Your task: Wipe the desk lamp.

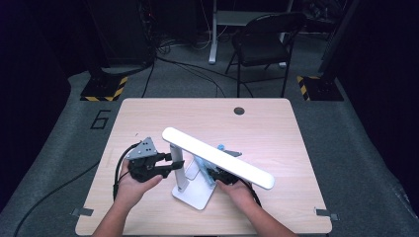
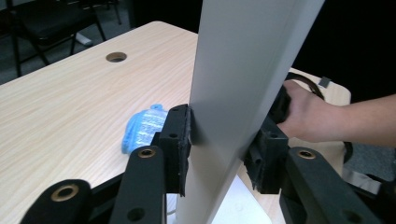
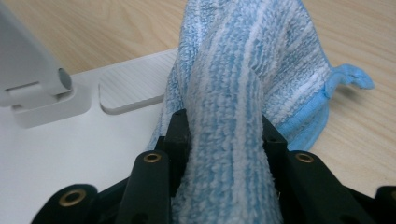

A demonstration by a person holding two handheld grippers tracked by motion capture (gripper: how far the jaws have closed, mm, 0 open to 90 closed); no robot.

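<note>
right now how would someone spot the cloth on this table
Start at the white desk lamp near the front of the wooden table. On its flat base lies the cloth, pinched in the right tongs. It is the only soft, blue-and-white striped thing.

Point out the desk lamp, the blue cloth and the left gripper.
desk lamp (image 1: pixel 217 157), high view, middle of its light bar.
blue cloth (image 3: pixel 247 70), right gripper view, striped fold.
left gripper (image 2: pixel 219 154), left gripper view, between its fingertips.

A black folding chair (image 1: pixel 262 42) stands on grey floor (image 1: pixel 346 143) behind the table (image 1: pixel 276 128).
</note>
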